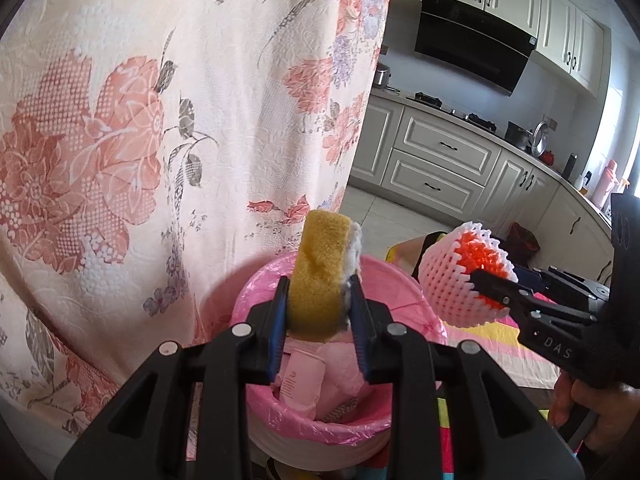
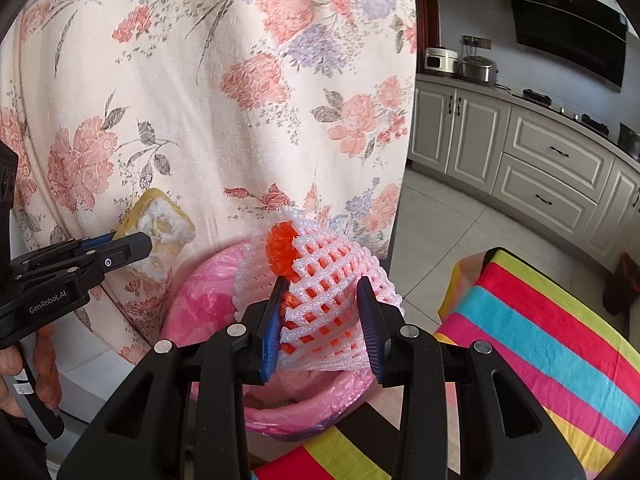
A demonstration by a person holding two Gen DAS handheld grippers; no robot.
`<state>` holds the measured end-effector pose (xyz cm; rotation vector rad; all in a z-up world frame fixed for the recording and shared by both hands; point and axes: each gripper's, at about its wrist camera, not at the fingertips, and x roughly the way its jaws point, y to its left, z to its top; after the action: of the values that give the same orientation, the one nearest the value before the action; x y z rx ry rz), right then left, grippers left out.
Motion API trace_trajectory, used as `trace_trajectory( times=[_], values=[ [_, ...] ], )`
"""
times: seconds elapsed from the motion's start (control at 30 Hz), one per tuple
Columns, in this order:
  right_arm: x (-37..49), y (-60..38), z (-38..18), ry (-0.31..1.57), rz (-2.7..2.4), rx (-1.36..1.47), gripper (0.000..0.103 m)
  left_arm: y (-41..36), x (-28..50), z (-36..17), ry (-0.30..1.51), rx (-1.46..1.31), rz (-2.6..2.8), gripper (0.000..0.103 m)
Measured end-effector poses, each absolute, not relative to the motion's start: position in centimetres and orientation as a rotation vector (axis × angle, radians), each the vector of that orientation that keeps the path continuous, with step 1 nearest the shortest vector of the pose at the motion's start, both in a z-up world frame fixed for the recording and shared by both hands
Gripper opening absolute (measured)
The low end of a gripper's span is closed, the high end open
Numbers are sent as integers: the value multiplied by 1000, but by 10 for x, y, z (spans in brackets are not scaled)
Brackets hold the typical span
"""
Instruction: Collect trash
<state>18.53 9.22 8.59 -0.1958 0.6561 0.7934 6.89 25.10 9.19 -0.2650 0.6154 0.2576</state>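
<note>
My left gripper (image 1: 318, 312) is shut on a yellow sponge (image 1: 320, 276) and holds it above a bin lined with a pink bag (image 1: 320, 426). The bin holds a pink paper cup (image 1: 300, 382) and other scraps. My right gripper (image 2: 322, 322) is shut on a white foam fruit net with an orange inside (image 2: 316, 276), also over the bin's rim (image 2: 188, 308). The right gripper shows in the left wrist view (image 1: 496, 286) with the net (image 1: 460, 272). The left gripper (image 2: 132, 246) with the sponge (image 2: 160, 236) shows in the right wrist view.
A floral curtain (image 1: 160, 120) hangs right behind the bin. A striped cloth covers a table (image 2: 540, 340) at the right. Kitchen cabinets (image 1: 440, 160), a stove and a range hood (image 1: 472, 40) stand at the far right across a tiled floor.
</note>
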Motion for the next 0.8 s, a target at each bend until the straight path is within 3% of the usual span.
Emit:
trace_trajectory(
  times=[0.07,0.17,0.23,0.37,0.8],
  values=[
    [187,98,84,661,799,-197,38,254,72,90,617,-269,260,28],
    [190,104,82,656,798,-202,52,258,75,88,620,-278,262,37],
    [192,106,79,659,800,-208,58,261,76,87,621,-283,271,48],
    [194,105,76,665,792,-212,59,262,72,87,619,-289,278,52],
    [161,50,71,627,717,-162,75,238,41,77,650,-286,252,80]
  ],
)
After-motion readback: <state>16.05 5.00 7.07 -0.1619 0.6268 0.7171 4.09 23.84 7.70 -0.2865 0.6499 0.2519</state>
